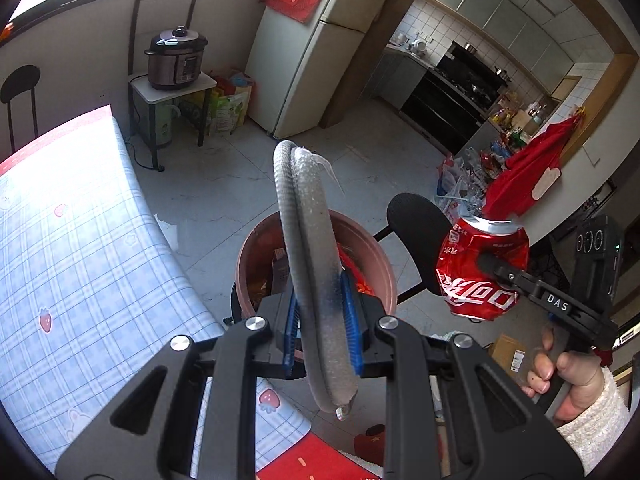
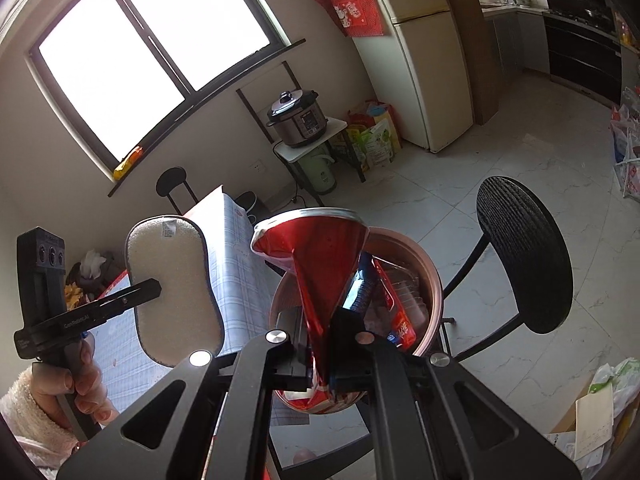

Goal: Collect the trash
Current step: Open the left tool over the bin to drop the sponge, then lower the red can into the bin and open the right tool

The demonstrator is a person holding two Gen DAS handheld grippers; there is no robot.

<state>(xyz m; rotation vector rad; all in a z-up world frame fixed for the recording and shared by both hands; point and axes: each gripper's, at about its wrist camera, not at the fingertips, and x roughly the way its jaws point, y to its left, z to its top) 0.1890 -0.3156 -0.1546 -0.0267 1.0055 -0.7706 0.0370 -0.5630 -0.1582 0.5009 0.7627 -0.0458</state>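
Note:
My left gripper (image 1: 322, 316) is shut on a flat white sponge pad with a grey rim (image 1: 312, 264), seen edge-on between the blue pads. Under it stands a pink round bin (image 1: 370, 242) with wrappers inside. To the right, my right gripper (image 1: 488, 262) holds a crushed red cola can (image 1: 476, 276) beside the bin. In the right wrist view the right gripper (image 2: 320, 344) is shut on the flattened can (image 2: 316, 256) above the bin (image 2: 426, 268). The left gripper (image 2: 154, 288) holds the pad (image 2: 172, 280) at the left, face-on.
A table with a plaid cloth (image 1: 80, 240) lies left of the bin. A black round stool (image 2: 524, 256) stands to its right. A fridge (image 1: 312, 60), a pressure cooker (image 1: 176, 60) on a small stand, floor bags (image 1: 460, 188) and a cardboard box (image 1: 508, 354) surround the tiled floor.

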